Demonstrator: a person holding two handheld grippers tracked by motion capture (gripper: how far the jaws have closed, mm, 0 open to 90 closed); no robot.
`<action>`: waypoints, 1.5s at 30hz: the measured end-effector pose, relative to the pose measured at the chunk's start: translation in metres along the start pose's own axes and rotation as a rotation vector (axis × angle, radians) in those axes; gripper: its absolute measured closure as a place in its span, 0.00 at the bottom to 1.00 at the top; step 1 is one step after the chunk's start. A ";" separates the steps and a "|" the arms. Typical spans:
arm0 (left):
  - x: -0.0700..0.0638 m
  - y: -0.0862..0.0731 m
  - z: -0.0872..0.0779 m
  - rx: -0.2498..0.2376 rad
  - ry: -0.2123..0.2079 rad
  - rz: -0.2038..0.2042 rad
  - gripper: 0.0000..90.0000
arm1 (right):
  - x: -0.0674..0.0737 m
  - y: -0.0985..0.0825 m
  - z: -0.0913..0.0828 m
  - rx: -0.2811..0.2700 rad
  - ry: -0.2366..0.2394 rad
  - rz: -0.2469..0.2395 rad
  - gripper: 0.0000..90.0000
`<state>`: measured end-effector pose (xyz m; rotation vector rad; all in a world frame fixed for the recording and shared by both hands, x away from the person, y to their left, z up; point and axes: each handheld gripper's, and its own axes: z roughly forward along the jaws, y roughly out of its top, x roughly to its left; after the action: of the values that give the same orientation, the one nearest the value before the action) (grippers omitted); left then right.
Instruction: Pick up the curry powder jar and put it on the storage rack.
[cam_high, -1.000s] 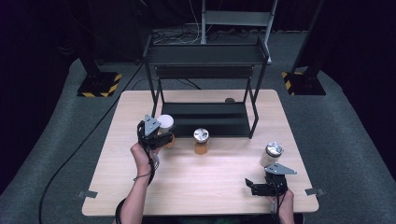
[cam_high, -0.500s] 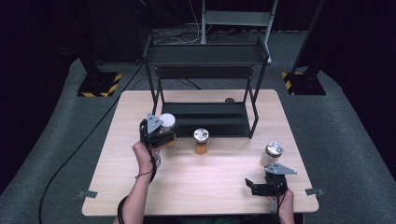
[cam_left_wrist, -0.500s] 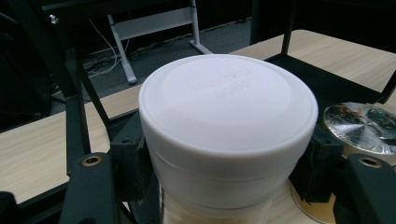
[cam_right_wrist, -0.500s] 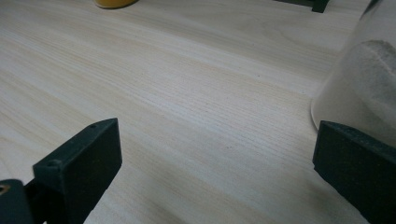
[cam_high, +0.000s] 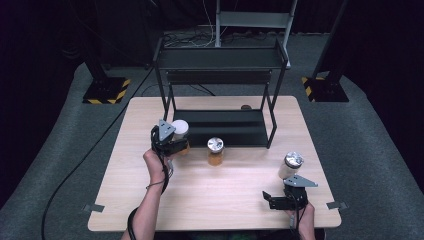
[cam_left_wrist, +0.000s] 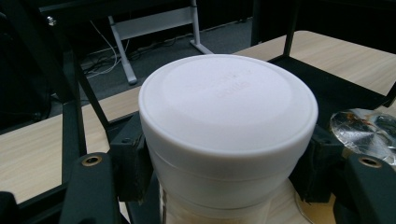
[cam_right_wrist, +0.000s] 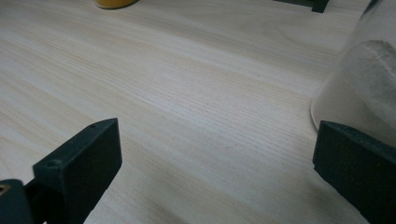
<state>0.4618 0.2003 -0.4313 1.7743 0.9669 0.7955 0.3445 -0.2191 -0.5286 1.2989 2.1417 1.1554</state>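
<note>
My left gripper (cam_high: 176, 143) is shut on a jar with a white lid (cam_high: 179, 128), just off the front left corner of the black rack's lower shelf (cam_high: 220, 125). In the left gripper view the white lid (cam_left_wrist: 229, 100) sits between the pads (cam_left_wrist: 133, 163), which press on the jar's sides. A silver-lidded jar of amber stuff (cam_high: 215, 151) stands to the right. My right gripper (cam_high: 270, 200) rests open near the front right edge. Its jaws (cam_right_wrist: 215, 154) span bare wood, and a clear pale-filled jar (cam_right_wrist: 369, 79) stands beside the right jaw, outside the gap.
The black two-tier metal rack (cam_high: 220, 57) stands at the back middle of the wooden table (cam_high: 200, 195). The pale-filled jar has a silver lid (cam_high: 292, 160). A small brown object (cam_high: 245, 107) lies behind the lower shelf. Cables trail off the table's left side.
The left gripper and its white-lidded jar have drifted very slightly to the right. The right gripper has stayed put.
</note>
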 end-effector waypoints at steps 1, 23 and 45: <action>0.000 0.000 0.001 0.001 0.001 0.001 0.38 | 0.000 0.000 0.000 0.000 0.000 0.000 0.00; 0.000 0.008 0.010 -0.005 0.003 0.008 0.38 | 0.000 0.000 0.000 0.000 0.001 0.000 0.00; 0.000 0.011 0.020 0.006 0.007 0.006 0.38 | 0.000 0.000 0.000 0.001 0.001 0.000 0.00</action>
<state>0.4814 0.1887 -0.4286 1.7816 0.9694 0.8038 0.3448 -0.2191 -0.5287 1.2987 2.1437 1.1552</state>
